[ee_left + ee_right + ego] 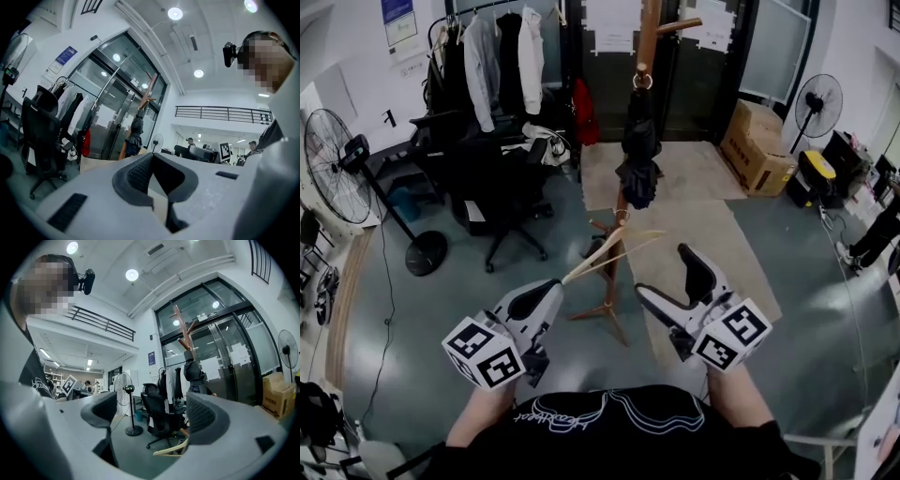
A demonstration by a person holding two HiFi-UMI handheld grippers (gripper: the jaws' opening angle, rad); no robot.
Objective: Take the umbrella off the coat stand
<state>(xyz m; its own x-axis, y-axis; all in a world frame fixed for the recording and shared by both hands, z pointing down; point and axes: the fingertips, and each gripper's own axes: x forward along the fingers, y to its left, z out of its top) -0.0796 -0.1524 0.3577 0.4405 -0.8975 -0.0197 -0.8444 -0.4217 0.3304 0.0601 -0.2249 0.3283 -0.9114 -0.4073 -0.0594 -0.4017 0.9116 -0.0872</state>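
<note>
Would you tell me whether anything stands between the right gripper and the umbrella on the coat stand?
Nothing visible does. The open right gripper faces the umbrella hanging on the coat stand. A pale hanger sits lower on the stand, below the umbrella and under the line to it.

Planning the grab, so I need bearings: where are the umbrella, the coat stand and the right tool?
umbrella (637, 155), head view, folded black canopy.
coat stand (648, 33), head view, upper wooden pole.
right tool (664, 272), head view, midway between its open jaws.
</note>
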